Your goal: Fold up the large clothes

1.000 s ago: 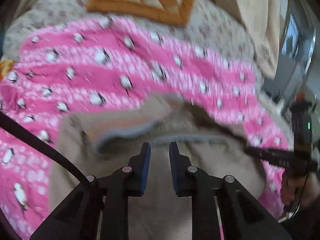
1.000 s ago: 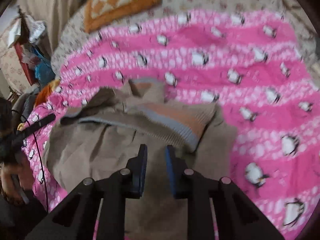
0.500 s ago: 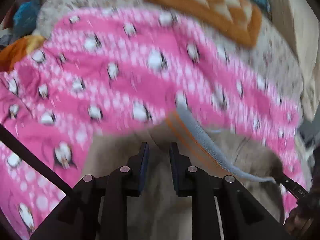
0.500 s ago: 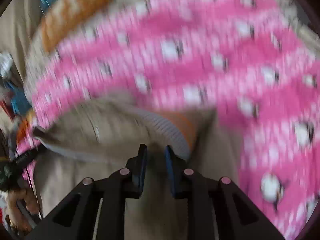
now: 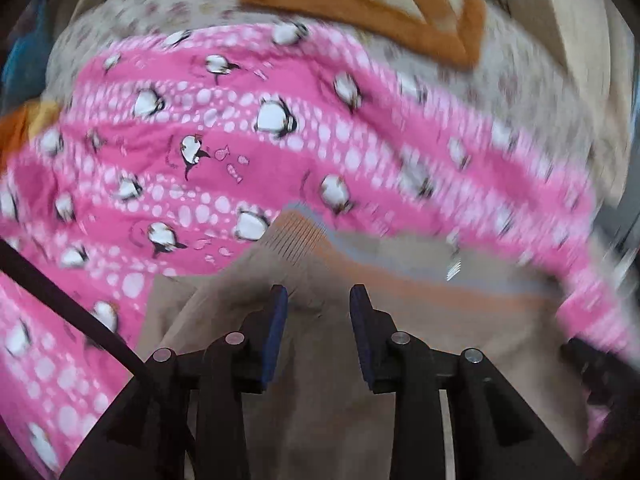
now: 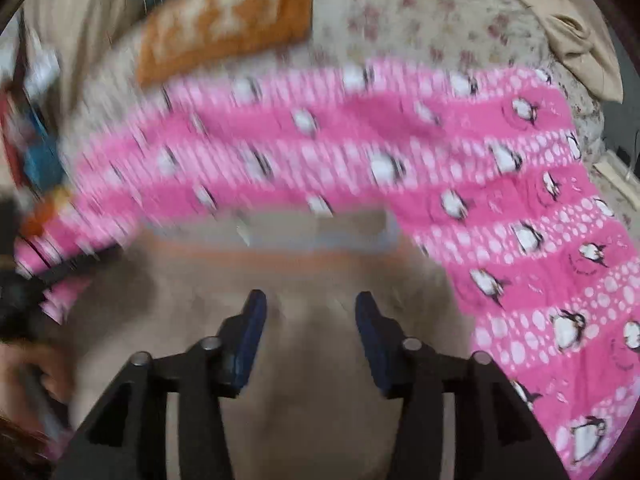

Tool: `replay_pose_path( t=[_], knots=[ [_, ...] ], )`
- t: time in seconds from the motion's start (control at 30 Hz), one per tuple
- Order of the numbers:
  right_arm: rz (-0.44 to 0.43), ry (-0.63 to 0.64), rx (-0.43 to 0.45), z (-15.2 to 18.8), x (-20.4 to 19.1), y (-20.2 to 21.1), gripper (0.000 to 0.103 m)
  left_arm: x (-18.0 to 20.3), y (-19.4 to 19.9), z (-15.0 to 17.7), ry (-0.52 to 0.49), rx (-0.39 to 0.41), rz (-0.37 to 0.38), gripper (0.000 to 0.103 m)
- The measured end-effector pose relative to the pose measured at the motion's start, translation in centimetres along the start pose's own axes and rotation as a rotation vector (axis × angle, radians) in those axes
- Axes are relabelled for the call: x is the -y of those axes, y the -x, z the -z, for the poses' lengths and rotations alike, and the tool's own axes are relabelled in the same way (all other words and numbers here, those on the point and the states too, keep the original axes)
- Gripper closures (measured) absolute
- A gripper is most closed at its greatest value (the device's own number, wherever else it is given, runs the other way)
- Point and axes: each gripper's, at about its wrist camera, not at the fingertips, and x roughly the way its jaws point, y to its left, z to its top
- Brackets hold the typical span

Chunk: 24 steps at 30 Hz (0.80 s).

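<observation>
Both the left gripper [image 5: 318, 300] and right gripper [image 6: 308, 308] gape empty over the sweater [image 5: 332, 380], whose hem ribbing shows sharp only in the left view.

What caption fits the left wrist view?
Left gripper open over beige sweater on pink penguin blanket.

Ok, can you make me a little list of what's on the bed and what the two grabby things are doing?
garment: tan sweater with orange and grey striped hem, lying flat
underneath: pink penguin blanket
bed cover: floral sheet
far end: orange checked cushion
left gripper: fingers open, over the sweater, holding nothing
right gripper: fingers open, over the sweater, holding nothing
picture quality: blurry from motion
</observation>
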Motion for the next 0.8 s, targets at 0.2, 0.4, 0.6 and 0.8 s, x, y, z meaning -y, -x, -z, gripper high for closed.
replay_pose_path(
  t=[0.2, 0.4, 0.6, 0.8],
  knots=[
    [0.083, -0.110, -0.108, 0.8, 5.6, -6.8, 0.063, -4.7, -4.6, 0.5, 0.011, -0.112, -0.203, 0.088],
    [0.216, -0.191, -0.097, -0.2, 7.5, -5.2, 0.064, -6.3, -2.7, -0.3, 0.122, -0.083, -0.207, 0.088],
    [0.148, -0.068, 0.068, -4.2, 1.6, -0.6, 0.022, -3.7, 1.2, -3.4, 0.182, 0.042, -0.044, 0.088],
    [0.056, -0.019, -0.203, -2.5, 0.0, -9.4, 0.021, -1.5, -6.9, -0.2, -0.030, -0.201, -0.177, 0.085]
  ],
)
